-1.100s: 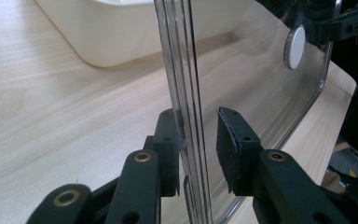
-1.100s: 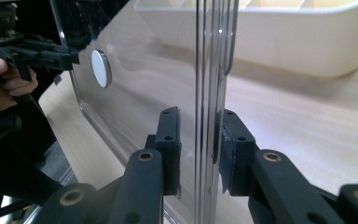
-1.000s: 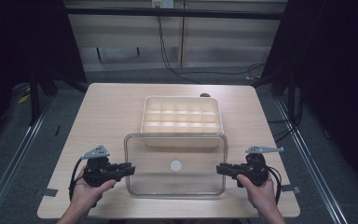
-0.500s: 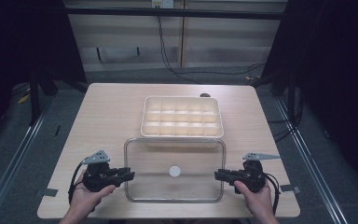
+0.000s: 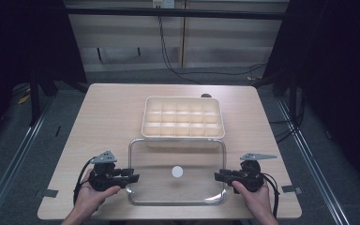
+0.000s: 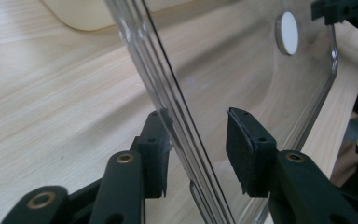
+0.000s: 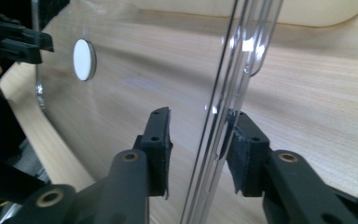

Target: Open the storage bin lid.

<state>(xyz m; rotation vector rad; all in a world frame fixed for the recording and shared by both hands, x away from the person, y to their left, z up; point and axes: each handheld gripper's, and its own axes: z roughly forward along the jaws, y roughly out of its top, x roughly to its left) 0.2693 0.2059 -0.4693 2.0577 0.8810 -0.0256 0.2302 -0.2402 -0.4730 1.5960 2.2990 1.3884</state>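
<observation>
Left gripper (image 5: 132,177) and right gripper (image 5: 219,176), jaws just opening, straddle the clear lid's (image 5: 177,199) side edges (pads slack) beside the compartment tray (image 5: 183,118).

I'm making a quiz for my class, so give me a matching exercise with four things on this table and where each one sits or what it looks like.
Things:
1. clear lid
2. cream compartment tray
3. white round disc
4. left hand-held gripper

Descriptions:
A. at the middle of the lid
B. far side of the lid, divided into cells
C. jaws parted, astride the lid's left edge
D. see-through, lying at the near edge of the table

Pairs: 1-D, 2-B, 3-A, 4-C
</observation>
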